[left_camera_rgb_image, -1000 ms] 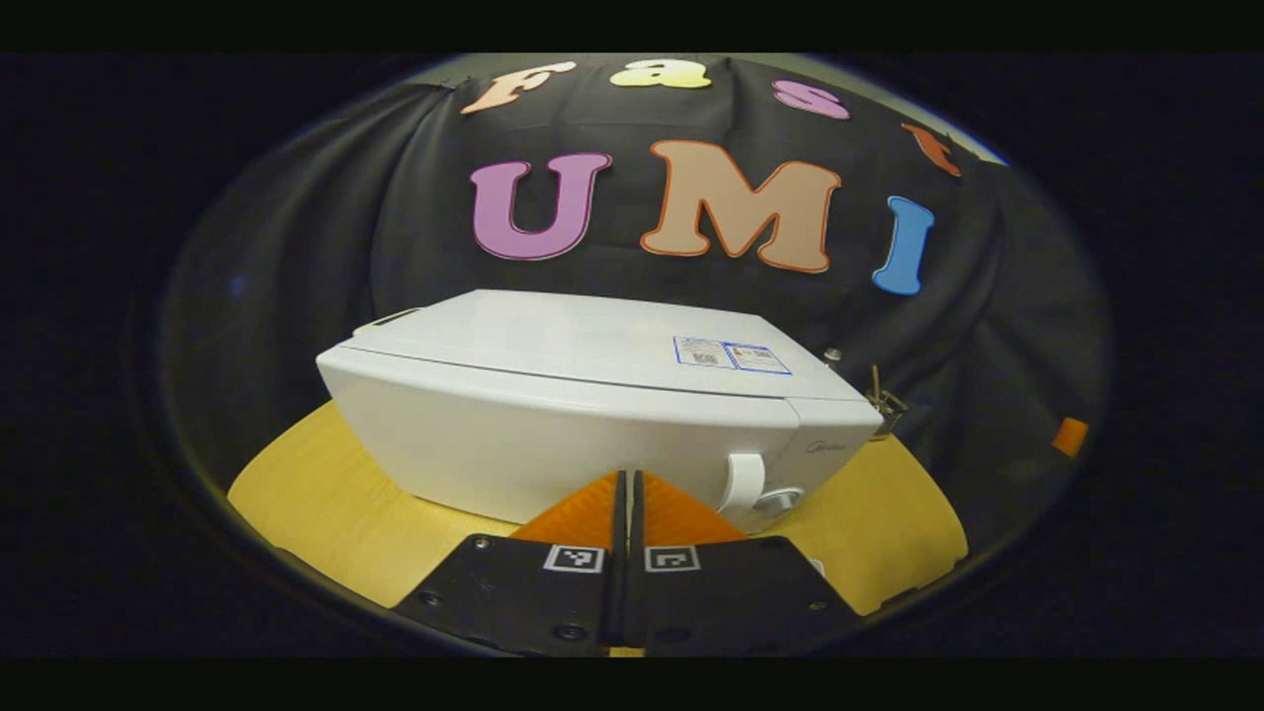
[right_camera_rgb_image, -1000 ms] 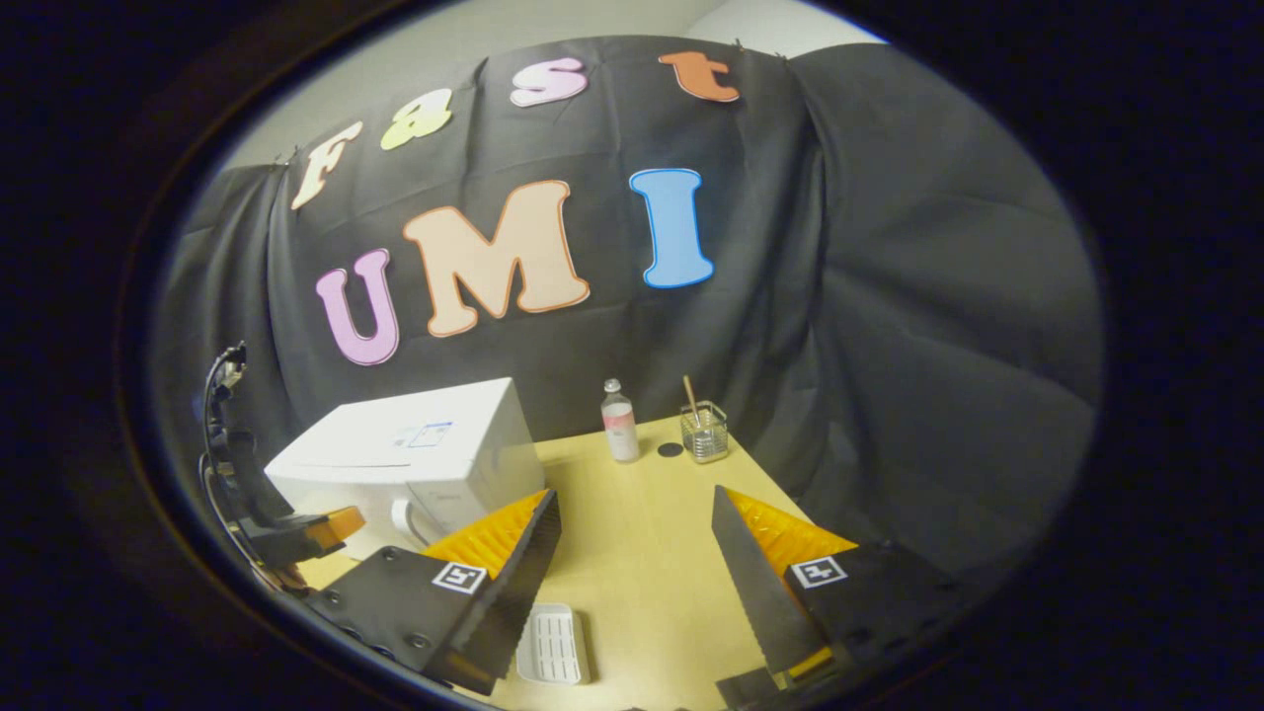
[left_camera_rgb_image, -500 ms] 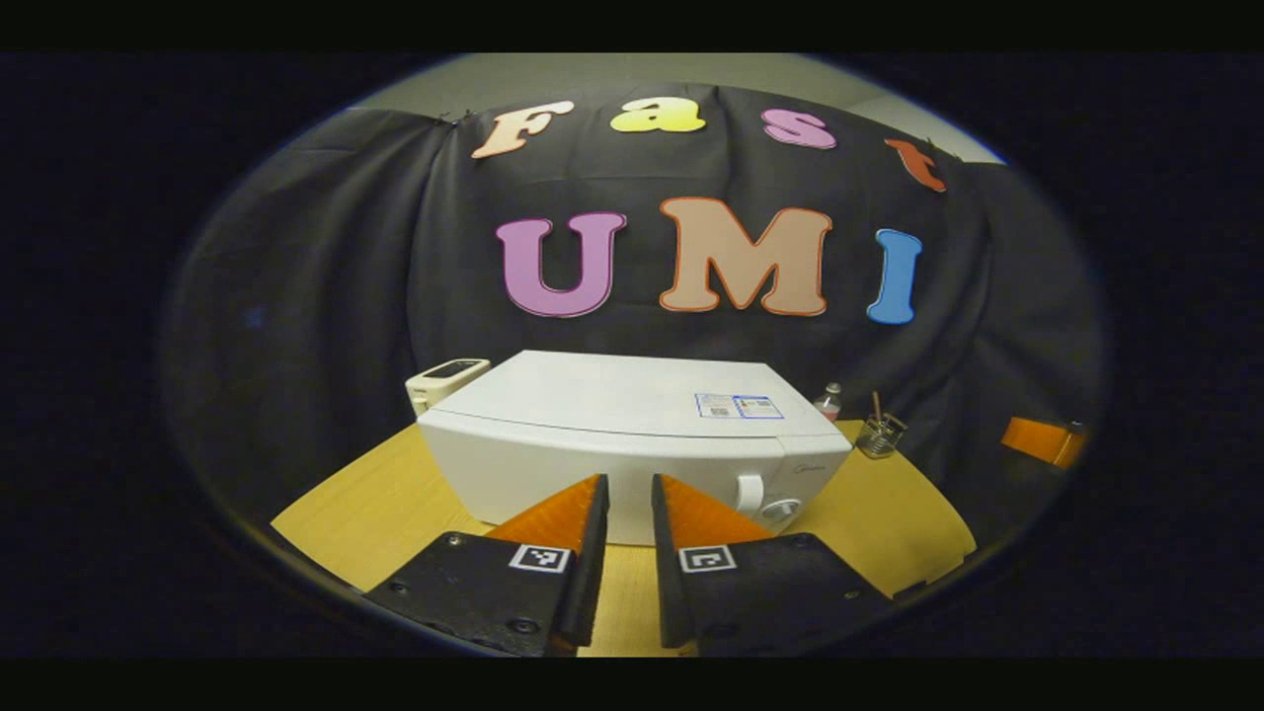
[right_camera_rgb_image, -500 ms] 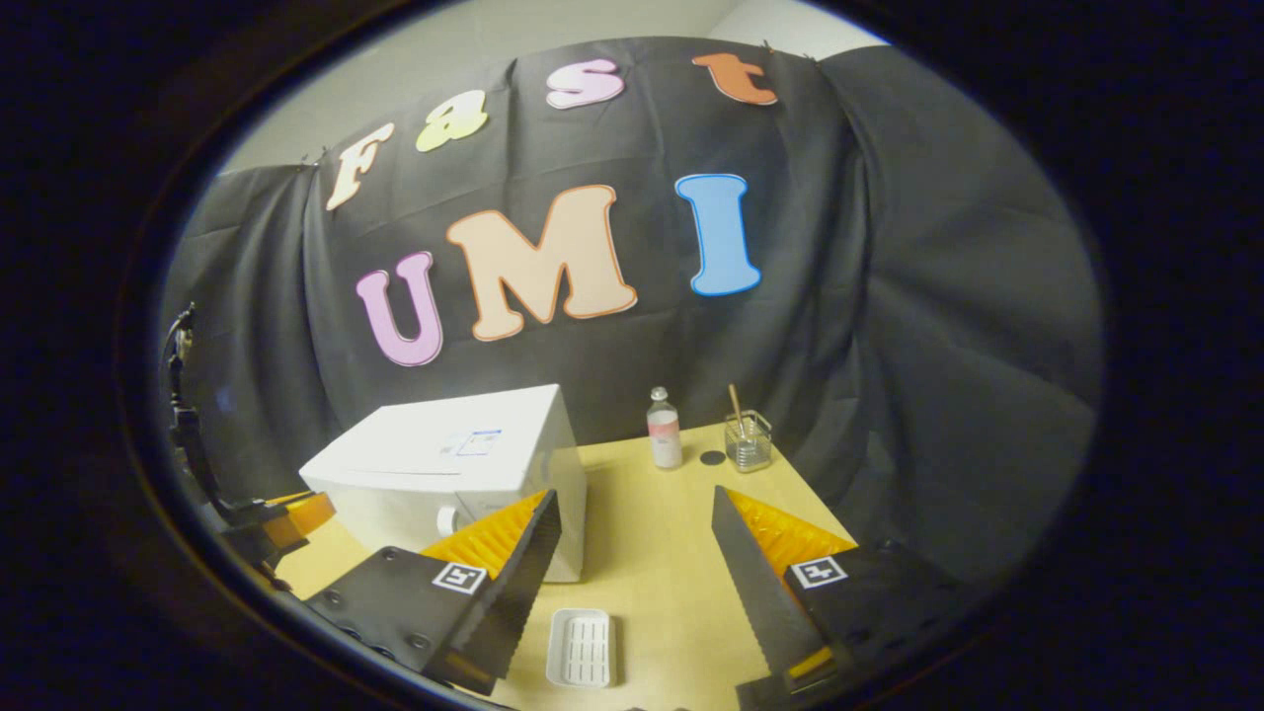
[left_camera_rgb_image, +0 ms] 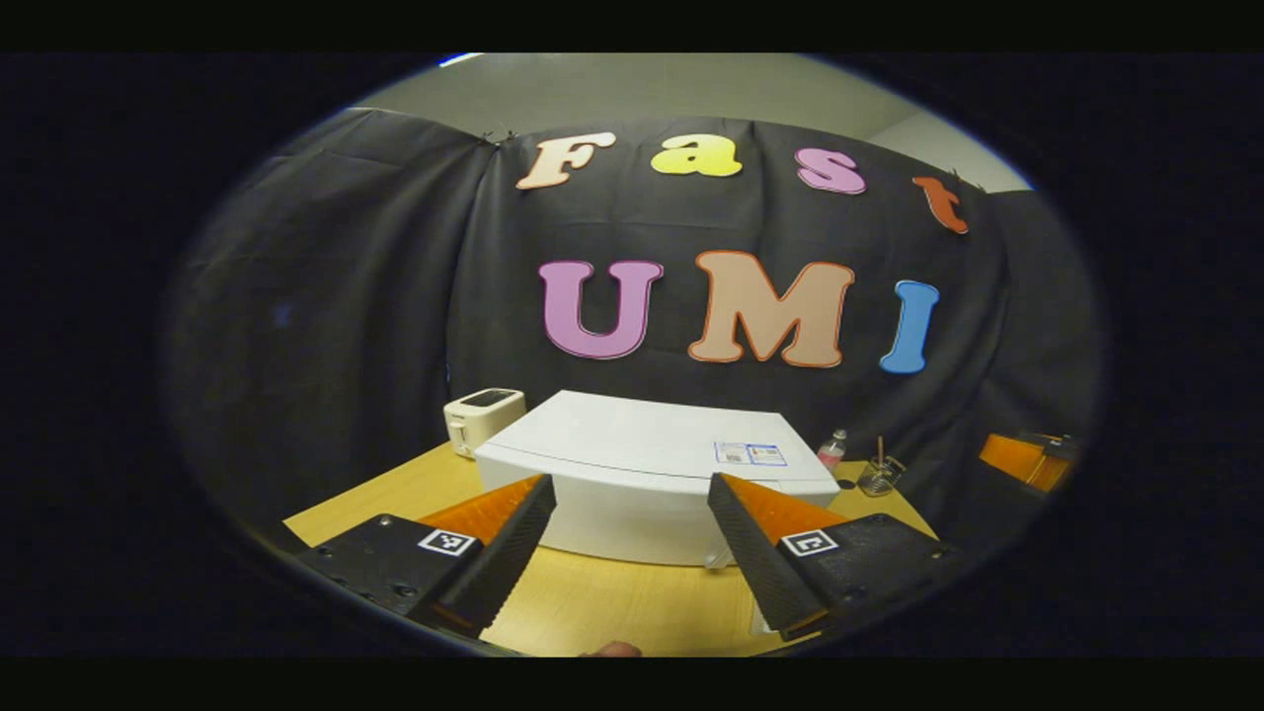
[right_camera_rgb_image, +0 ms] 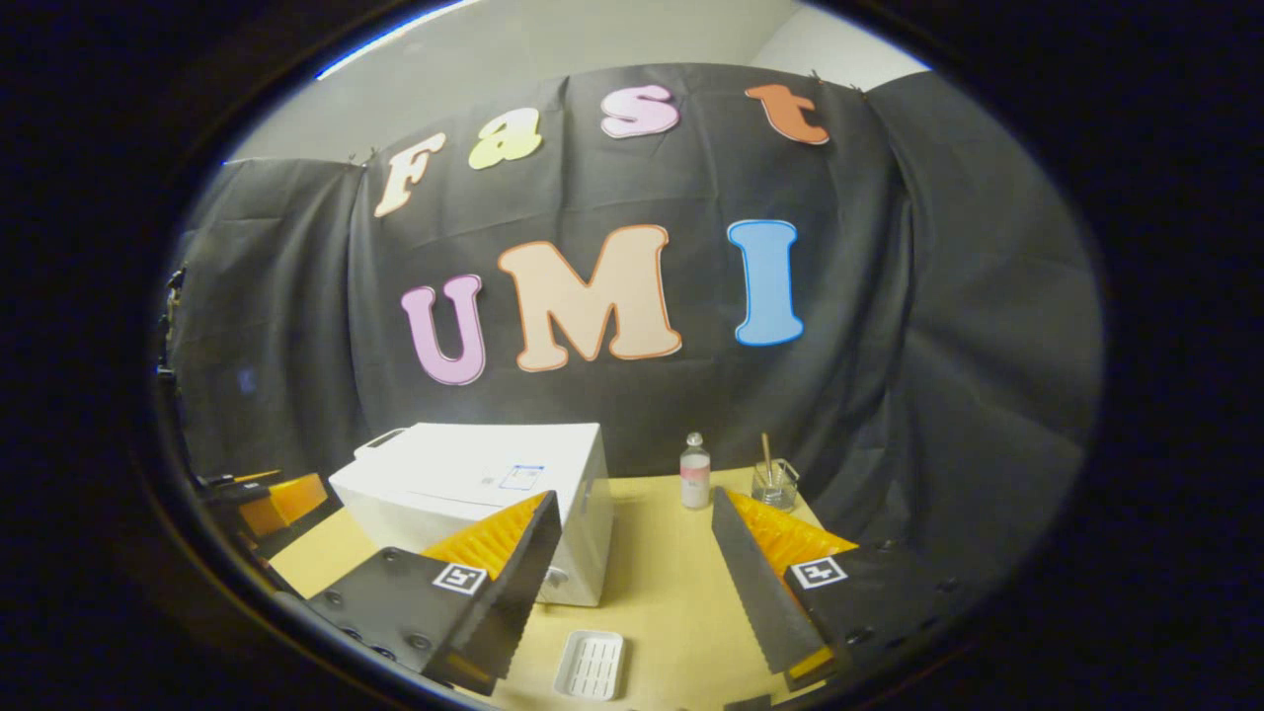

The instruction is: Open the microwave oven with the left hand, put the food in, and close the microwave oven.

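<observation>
The white microwave oven [left_camera_rgb_image: 652, 469] stands on the wooden table [left_camera_rgb_image: 612, 602] with its door shut. My left gripper [left_camera_rgb_image: 632, 553] is open and empty, a short way in front of the door and apart from it. In the right gripper view the microwave oven [right_camera_rgb_image: 484, 484] sits to the left. My right gripper [right_camera_rgb_image: 632, 583] is open with nothing between its fingers, above the table [right_camera_rgb_image: 662, 592]. A small white ridged tray [right_camera_rgb_image: 591, 665] lies on the table just below it. The left gripper [right_camera_rgb_image: 281, 499] shows far left there, and the right gripper [left_camera_rgb_image: 1022, 456] shows far right in the left gripper view.
A white toaster [left_camera_rgb_image: 482, 417] stands behind the microwave's left corner. A small bottle [right_camera_rgb_image: 695, 472] and a glass jar with a stick [right_camera_rgb_image: 773, 482] stand at the back of the table, right of the microwave. Black cloth closes the back and sides.
My left gripper went from shut to wide open and drew back from the microwave's front. The right gripper also pulled back, staying open.
</observation>
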{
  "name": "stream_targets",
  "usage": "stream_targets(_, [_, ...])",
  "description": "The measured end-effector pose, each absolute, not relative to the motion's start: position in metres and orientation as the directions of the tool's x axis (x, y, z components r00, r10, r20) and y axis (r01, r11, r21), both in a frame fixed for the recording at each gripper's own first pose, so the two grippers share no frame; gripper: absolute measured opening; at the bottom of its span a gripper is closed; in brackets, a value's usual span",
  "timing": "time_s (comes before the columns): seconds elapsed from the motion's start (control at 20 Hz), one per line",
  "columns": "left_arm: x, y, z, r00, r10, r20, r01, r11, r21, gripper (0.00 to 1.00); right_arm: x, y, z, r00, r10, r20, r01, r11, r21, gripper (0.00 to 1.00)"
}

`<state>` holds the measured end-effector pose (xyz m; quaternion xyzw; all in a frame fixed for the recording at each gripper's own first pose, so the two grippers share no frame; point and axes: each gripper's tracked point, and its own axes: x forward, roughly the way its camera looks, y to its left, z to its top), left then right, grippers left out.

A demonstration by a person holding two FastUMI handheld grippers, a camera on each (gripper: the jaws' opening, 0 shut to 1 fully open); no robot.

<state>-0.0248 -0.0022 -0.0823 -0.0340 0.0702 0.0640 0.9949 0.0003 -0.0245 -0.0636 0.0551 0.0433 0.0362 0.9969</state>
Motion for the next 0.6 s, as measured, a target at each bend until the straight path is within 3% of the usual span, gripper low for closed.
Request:
stream_targets(0.3, [-0.022, 0.007, -0.071, 0.980, 0.159, -0.123, -0.169, 0.983, -0.070, 0.96, -0.005, -0.022, -0.045, 0.996, 0.079, -0.051, -0.075, 0.993, 0.089, 0.95])
stream_targets(0.35, [-0.020, 0.008, -0.072, 0.979, 0.165, -0.124, -0.174, 0.982, -0.069, 0.96, -0.006, -0.023, -0.044, 0.996, 0.078, -0.049, -0.073, 0.994, 0.086, 0.89])
stream_targets(0.6, [-0.013, -0.003, -0.073, 0.981, 0.141, -0.132, -0.147, 0.988, -0.036, 0.96, -0.011, -0.035, -0.037, 0.998, 0.052, -0.037, -0.049, 0.996, 0.071, 0.89])
